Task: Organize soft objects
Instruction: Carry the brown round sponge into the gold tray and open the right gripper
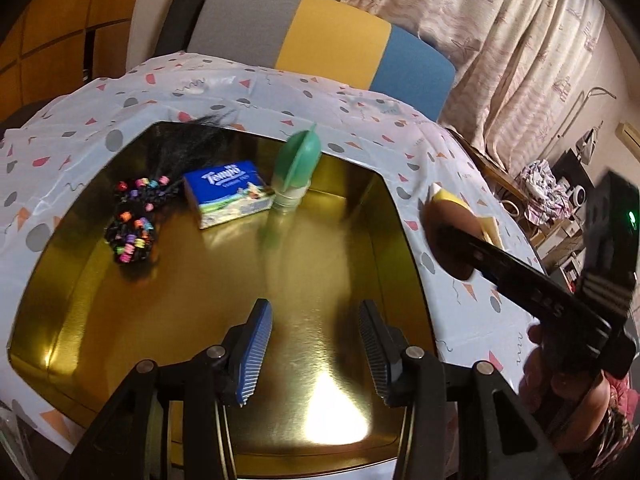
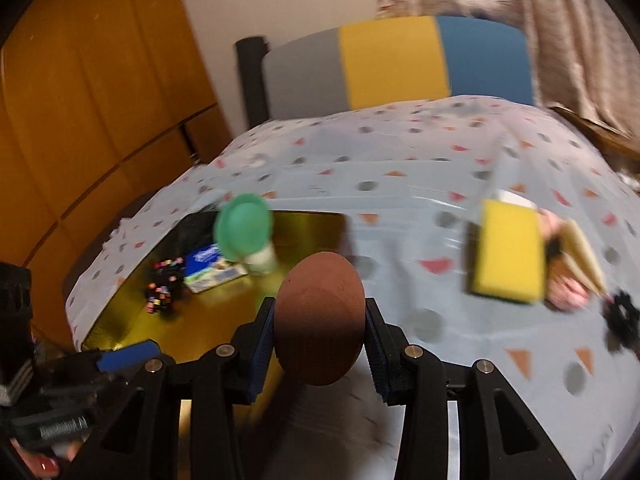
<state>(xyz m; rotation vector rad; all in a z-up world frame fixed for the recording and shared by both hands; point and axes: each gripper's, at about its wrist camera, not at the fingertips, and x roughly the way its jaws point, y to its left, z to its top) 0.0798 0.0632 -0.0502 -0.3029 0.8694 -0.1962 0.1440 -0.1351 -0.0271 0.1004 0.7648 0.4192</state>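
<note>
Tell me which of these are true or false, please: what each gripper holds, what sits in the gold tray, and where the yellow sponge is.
1. The right gripper is shut on a brown egg-shaped object. True.
2. The left gripper holds the tissue pack. False: its jaws stand open and empty over the gold tray.
3. The tissue pack lies in the gold tray. True.
4. The yellow sponge lies in the tray. False: it is out on the patterned tablecloth.
5. A black hair tie with coloured beads lies in the tray beside the tissue pack. True.
</note>
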